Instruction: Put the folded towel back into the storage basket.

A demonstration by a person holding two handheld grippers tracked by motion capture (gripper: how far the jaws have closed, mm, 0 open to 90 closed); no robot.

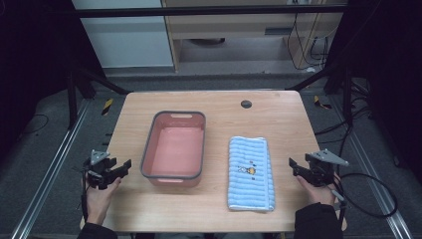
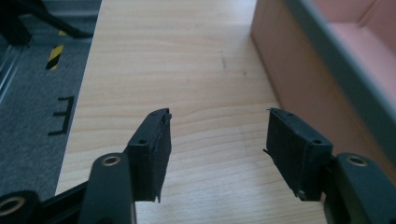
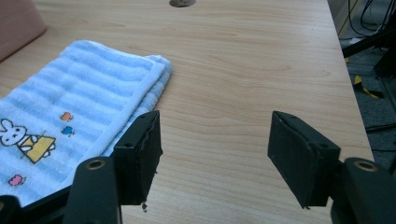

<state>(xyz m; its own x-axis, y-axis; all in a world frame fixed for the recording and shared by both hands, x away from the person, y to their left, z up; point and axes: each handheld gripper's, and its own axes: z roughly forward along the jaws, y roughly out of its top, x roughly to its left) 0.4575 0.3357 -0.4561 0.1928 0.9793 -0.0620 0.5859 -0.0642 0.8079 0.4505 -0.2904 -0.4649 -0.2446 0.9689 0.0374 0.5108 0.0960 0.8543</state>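
A pink basin with a grey rim (image 1: 148, 149) stands at the middle left of the wooden table (image 1: 278, 114); its side wall (image 2: 299, 79) rises at the right of the left gripper view. To its right lies a folded blue striped towel (image 1: 251, 172) with a rabbit print, seen close up as the towel (image 3: 70, 107) in the right gripper view. My left gripper (image 1: 127, 164) (image 2: 217, 135) is open over bare wood near the table's left edge. My right gripper (image 1: 292, 163) (image 3: 215, 140) is open just right of the towel, with nothing between its jaws.
A round dark cable hole (image 1: 246, 104) sits in the tabletop at the back. Grey floor with black frame legs and yellow-black tape marks (image 1: 107, 106) surrounds the table. Cables (image 1: 368, 194) trail on the floor at the right.
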